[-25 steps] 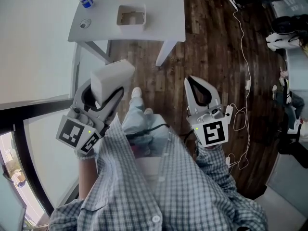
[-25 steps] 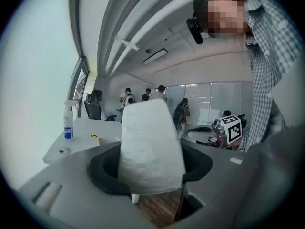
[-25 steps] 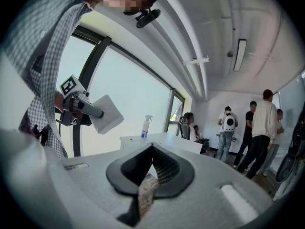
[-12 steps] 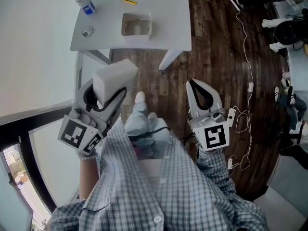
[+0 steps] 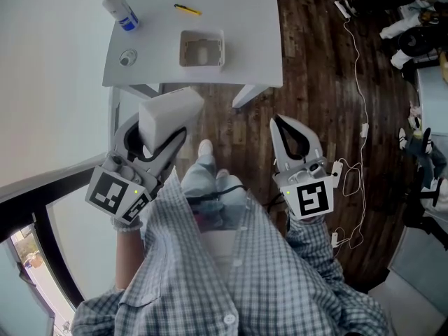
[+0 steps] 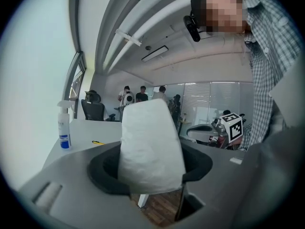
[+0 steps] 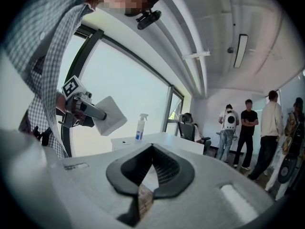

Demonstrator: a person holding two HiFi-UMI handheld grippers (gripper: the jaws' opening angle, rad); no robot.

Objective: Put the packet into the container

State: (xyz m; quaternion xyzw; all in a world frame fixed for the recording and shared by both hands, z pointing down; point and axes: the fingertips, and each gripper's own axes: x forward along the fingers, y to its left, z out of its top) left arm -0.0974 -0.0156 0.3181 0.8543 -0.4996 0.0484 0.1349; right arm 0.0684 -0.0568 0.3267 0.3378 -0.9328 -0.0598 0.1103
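Observation:
A white packet point(image 5: 170, 112) stands upright between the jaws of my left gripper point(image 5: 162, 127), which is shut on it and held in the air short of the table. In the left gripper view the packet point(image 6: 150, 147) fills the middle and hides what lies behind it. The container point(image 5: 201, 64), a small open white box, sits on the white table point(image 5: 241, 19) ahead of and above the packet in the head view. My right gripper point(image 5: 277, 117) hangs over the wooden floor, shut with nothing in it; its view shows the packet point(image 7: 110, 117) to the left.
On the table stand a spray bottle point(image 5: 117, 5), a yellow pen point(image 5: 187, 10) and a small round object point(image 5: 126, 59). A white cable point(image 5: 360, 110) trails over the floor at right. Several people point(image 7: 248, 128) stand at the far end of the room.
The table and container have slid down the head view, closer to the grippers. Both grippers keep their pose, the left still gripping the packet.

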